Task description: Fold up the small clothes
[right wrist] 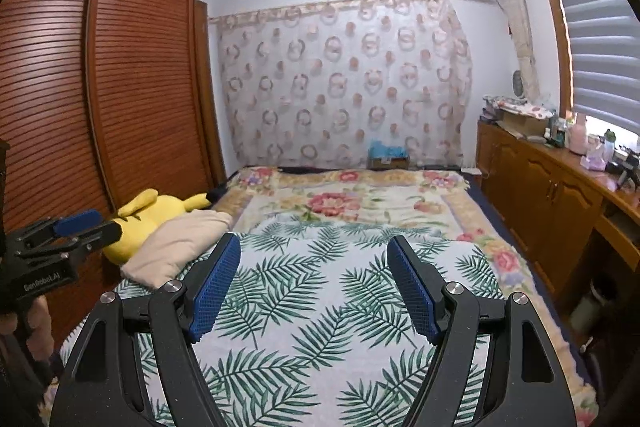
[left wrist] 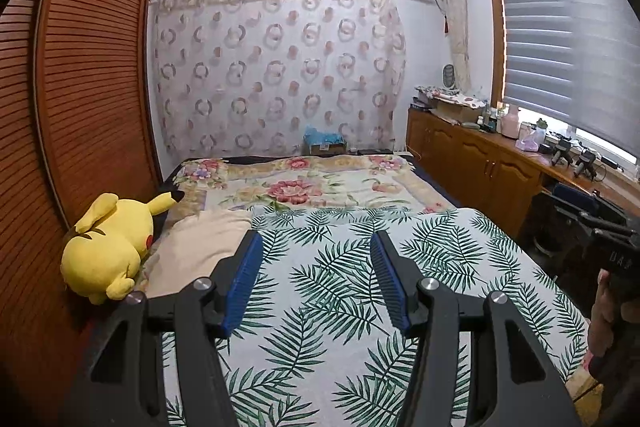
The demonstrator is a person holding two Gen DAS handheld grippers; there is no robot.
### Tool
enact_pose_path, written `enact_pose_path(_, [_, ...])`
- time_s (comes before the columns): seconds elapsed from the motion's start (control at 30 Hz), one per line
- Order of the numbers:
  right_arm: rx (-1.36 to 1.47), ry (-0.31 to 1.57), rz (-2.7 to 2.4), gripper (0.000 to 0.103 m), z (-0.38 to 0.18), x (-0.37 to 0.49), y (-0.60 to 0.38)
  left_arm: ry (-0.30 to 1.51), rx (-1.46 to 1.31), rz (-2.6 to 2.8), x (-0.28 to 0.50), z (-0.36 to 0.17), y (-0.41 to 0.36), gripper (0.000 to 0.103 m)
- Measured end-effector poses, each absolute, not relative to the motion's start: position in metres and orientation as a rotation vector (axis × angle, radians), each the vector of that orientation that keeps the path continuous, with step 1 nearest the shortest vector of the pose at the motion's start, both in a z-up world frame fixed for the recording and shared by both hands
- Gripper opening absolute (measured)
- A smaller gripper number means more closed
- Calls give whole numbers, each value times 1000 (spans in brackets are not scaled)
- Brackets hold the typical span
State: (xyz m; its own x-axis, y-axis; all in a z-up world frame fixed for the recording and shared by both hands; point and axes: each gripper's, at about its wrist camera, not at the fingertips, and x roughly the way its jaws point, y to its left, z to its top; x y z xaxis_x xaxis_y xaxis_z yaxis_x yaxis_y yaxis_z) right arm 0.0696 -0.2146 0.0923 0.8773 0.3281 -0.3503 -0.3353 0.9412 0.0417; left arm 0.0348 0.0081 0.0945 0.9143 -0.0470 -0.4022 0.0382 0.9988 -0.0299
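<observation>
We see both grippers held above the bed, nothing between the fingers. Left gripper fingers spread apart, released. Right gripper fingers spread wider, also released. The leaf-print sheet covers the near part of the bed, the floral blanket lies beyond. A beige cloth lies rumpled at the bed's left edge, touching the yellow plush toy beside the wardrobe.

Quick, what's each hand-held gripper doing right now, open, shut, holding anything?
Left hand-held gripper: open, holding nothing, over the leaf-print cloth.
Right hand-held gripper: open, holding nothing.
</observation>
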Motion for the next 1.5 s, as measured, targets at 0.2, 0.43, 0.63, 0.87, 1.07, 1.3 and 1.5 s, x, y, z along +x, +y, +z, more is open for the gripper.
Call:
enact_pose_path(0.2, [-20,362,345,78,91,69,-216,404,-31,-35,31,95,11,55])
enact_pose_path(0.43, [-20,371,350,78,90,69,-216,405,-35,-23,30,93,13,55])
enact_pose_path(0.63, [-18,371,346,78,89,68,-216,403,-35,-17,29,93,14,55])
enact_pose_path(0.87, [-19,373,343,78,90,69,-216,402,-34,-16,29,93,15,55])
enact_pose_path(1.07, [-19,374,343,78,90,69,-217,402,-35,-17,29,92,15,55])
enact_pose_path(1.3, [-19,375,346,78,90,69,-217,401,-32,-15,28,92,15,55])
enact_pose_path(1.5, [-20,375,346,78,89,69,-216,402,-34,-15,28,92,17,55])
